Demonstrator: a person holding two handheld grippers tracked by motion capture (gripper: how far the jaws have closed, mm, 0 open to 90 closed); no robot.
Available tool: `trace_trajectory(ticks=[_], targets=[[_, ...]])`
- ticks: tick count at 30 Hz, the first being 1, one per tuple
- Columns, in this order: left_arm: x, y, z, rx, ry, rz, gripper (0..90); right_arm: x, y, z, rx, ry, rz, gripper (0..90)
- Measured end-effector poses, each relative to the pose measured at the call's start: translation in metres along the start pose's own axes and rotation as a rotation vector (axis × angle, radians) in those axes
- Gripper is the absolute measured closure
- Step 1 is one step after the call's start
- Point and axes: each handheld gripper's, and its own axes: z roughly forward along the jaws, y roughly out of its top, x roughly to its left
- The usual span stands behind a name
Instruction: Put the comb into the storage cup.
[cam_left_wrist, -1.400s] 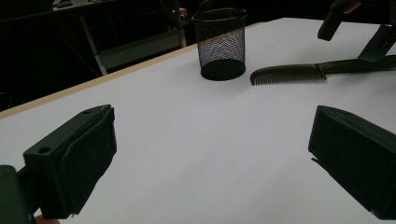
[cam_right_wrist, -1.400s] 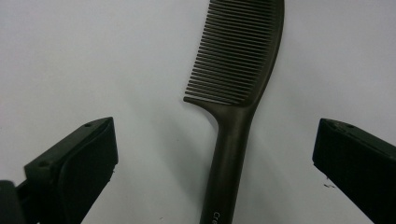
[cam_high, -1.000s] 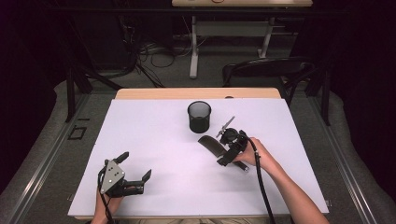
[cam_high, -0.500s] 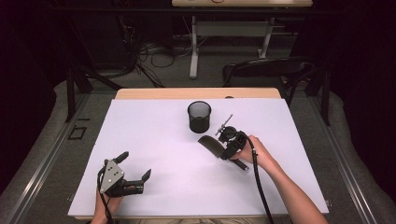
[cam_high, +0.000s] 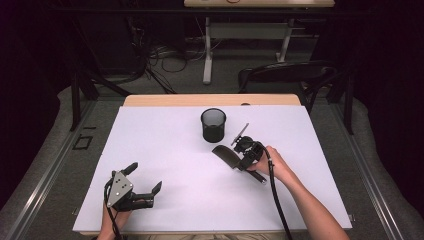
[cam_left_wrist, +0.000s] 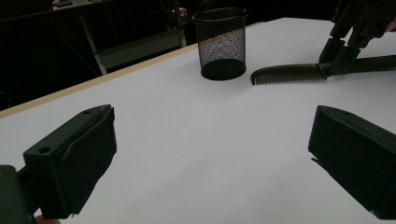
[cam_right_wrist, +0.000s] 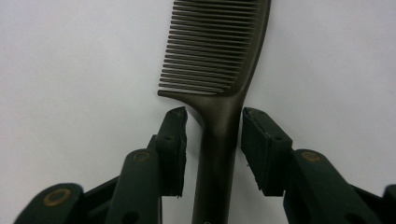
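Since the earlier frame: right gripper (cam_high: 239, 161) has settled at the dark plastic comb (cam_high: 226, 157), its jaws just closing about the comb's handle; pads not yet touching it. Comb: flat on the white table (cam_high: 165, 150), right of centre, just before the black mesh cup (cam_high: 213, 125). Left gripper (cam_high: 145, 180): near the front left corner, jaws wide apart, nothing between them. I would centre the handle, then finish closing. Right gripper view shows small gaps either side of the handle; high view hides them.
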Motion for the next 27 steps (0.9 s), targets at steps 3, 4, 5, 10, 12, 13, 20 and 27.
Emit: trace_trajectory(ticks=[3, 4, 5, 10, 12, 13, 20, 27], targets=[[0.0, 0.0, 0.0, 0.001, 0.0, 0.001, 1.2, 0.0, 0.0, 0.003, 0.01, -0.007, 0.001, 62.1], [0.0, 0.0, 0.0, 0.001, -0.001, 0.005, 1.2, 0.001, -0.001, 0.003, 0.012, -0.009, 0.007, 63.2], [0.0, 0.0, 0.0, 0.0, -0.001, 0.005, 1.2, 0.001, -0.001, 0.003, 0.012, -0.012, 0.009, 63.5], [0.0, 0.0, 0.0, 0.001, -0.001, 0.005, 1.2, 0.001, -0.003, 0.002, 0.009, -0.013, 0.028, 67.2], [0.0, 0.0, 0.0, 0.001, -0.001, 0.002, 1.2, -0.001, -0.005, 0.002, 0.0, -0.008, 0.036, 69.8], [0.0, 0.0, 0.0, 0.002, 0.0, 0.002, 1.2, -0.002, -0.005, 0.002, -0.005, -0.004, 0.042, 70.1], [0.0, 0.0, 0.0, 0.001, 0.002, -0.002, 1.2, -0.004, -0.009, 0.001, -0.023, 0.013, 0.064, 72.5], [0.0, 0.0, 0.0, 0.0, 0.002, 0.001, 1.2, -0.007, -0.014, -0.01, -0.055, 0.019, 0.063, 72.7]])
